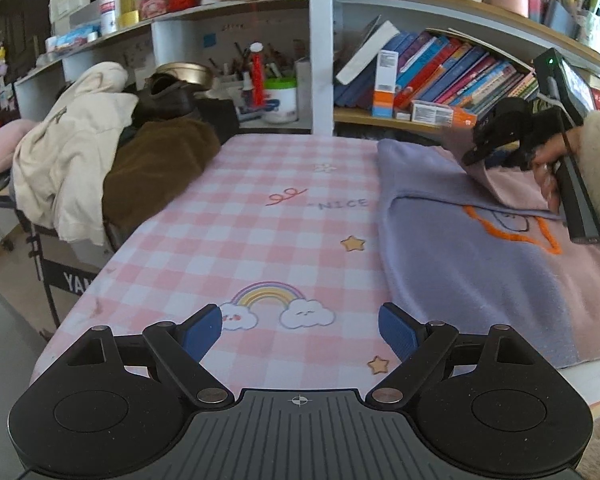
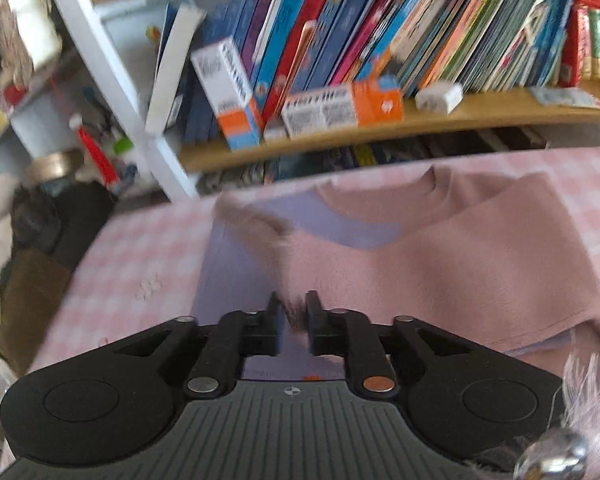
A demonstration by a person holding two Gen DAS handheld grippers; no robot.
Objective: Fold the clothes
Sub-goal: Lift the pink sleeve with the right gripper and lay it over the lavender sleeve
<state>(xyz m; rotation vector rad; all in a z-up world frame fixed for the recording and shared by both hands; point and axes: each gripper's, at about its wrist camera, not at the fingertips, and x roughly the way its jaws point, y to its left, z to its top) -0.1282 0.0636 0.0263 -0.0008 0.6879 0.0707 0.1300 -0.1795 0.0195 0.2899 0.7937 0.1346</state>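
Pink-checked worktop [image 1: 228,240] against crowded bookshelves [image 2: 340,40], with a lilac-and-pink sweater [image 1: 460,272] spread on its right half.

The left tongs [image 1: 300,330] hover wide apart and empty over the printed rainbow [image 1: 266,296] (clouds at either end). The right tongs [image 2: 293,320] are nearly closed, pinching a fold of the sweater's fabric. A heap of cream and brown clothes [image 1: 100,160] sits at the worktop's far left.
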